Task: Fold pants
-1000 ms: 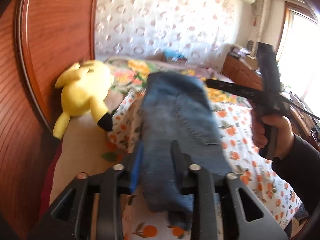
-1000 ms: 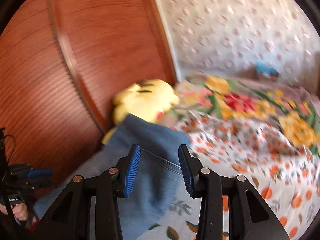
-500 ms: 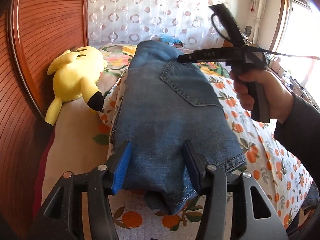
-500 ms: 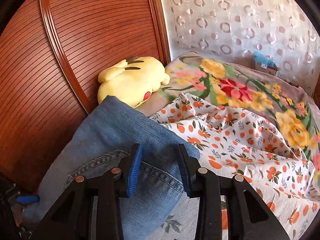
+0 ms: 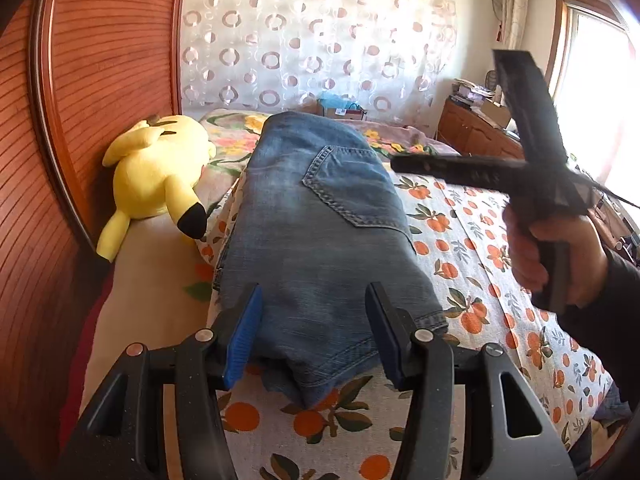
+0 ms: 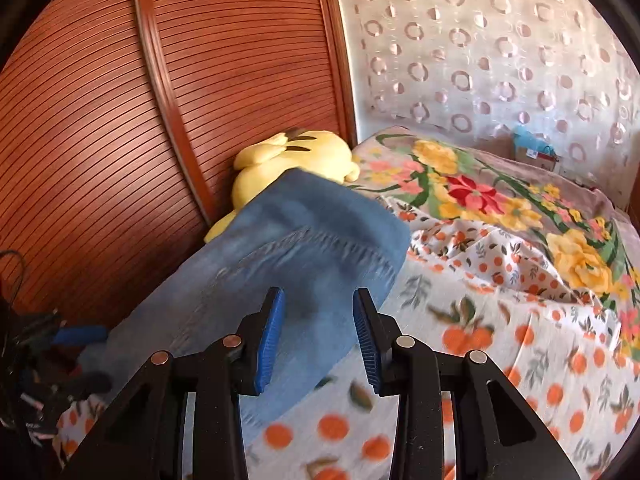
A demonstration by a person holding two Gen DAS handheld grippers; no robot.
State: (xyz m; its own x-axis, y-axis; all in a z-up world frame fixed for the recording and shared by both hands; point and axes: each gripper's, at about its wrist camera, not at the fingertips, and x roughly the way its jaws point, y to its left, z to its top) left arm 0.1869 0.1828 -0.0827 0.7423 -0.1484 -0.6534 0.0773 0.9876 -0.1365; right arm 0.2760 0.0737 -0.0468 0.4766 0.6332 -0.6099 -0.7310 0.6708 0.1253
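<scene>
The folded blue jeans point(image 5: 320, 216) lie lengthwise on the orange-print sheet point(image 5: 460, 240), back pocket up. My left gripper point(image 5: 312, 336) stands open at their near hem; the blue pads point(image 5: 242, 336) flank the denim without pinching it. In the left wrist view a hand point(image 5: 556, 256) holds my right gripper point(image 5: 400, 166) above the sheet, just right of the jeans, blurred. From the right wrist view the right gripper point(image 6: 318, 338) is open and empty, hovering over the right edge of the jeans point(image 6: 280, 264).
A yellow plush toy point(image 5: 156, 176) lies left of the jeans against the ribbed wooden headboard point(image 5: 100, 80). A floral blanket point(image 6: 500, 200) covers the far bed. A wooden dresser point(image 5: 476, 136) stands at the back right by a curtained wall.
The jeans went from hanging in my left gripper to lying flat on the sheet. The left jaws widened and let go. My right gripper drew back to the right, off the denim.
</scene>
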